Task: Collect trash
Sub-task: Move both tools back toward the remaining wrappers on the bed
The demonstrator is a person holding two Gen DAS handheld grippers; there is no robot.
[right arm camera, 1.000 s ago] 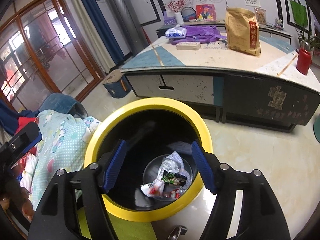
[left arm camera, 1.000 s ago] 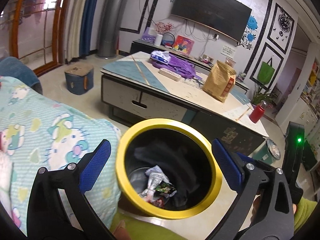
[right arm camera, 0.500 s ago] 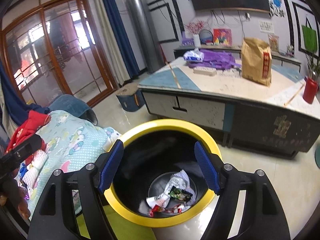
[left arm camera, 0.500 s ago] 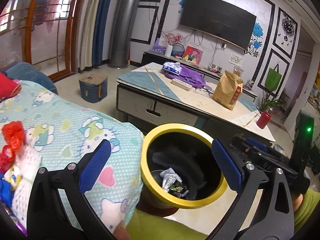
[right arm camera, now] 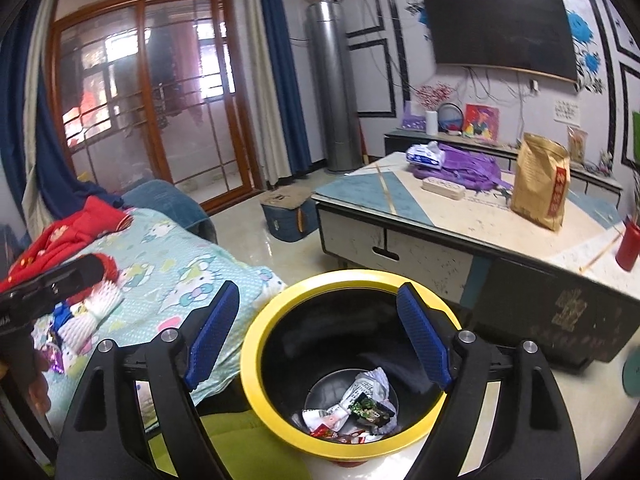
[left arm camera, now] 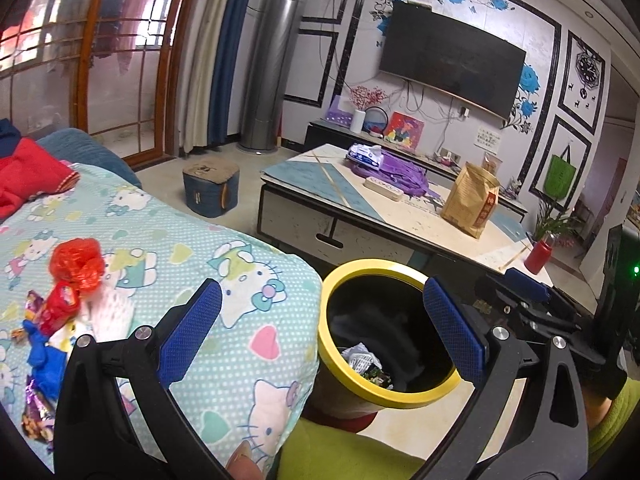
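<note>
Hovering over the bin (right arm camera: pixel 256 344) with both grippers empty, so this reads as the gap between one drop and the next pickup.

Right gripper (right arm camera: pixel 320 340): jaws apart and opening, nothing between the pads. The bin mouth sits directly ahead and below its fingertips; the dropped wrappers (right arm camera: pixel 352 404) lie at the bottom, well under the pads, slightly nearer the right finger.

Left gripper (left arm camera: pixel 324 332): fingers wide apart, nothing held. The bin's yellow rim falls between them, nearer the right finger; the left finger hangs over the cartoon-print blanket (left arm camera: pixel 224 320).

Remaining trash: a loose pile (left arm camera: pixel 52 312) on the blanket, well out beyond the left finger of the left gripper, off to that side. Red crinkly ball on top, red packet and white foam net just under it, blue and purple wrappers nearer the camera. In the right wrist view the same pile sits far past its left finger, partly behind the left tool.

Step in hand, as I read it: deposit done, going for the next piece.

Next move needs:
- swing the left gripper toward the pile, since it's nearer
- pitch down so the pads straddle one item, probably the red ball, which sits highest
- close gently: light stuff on soft bedding, pads could pinch blanket too

Risk: pieces overlap, so one grab may drag neighbours off the edge.
</note>
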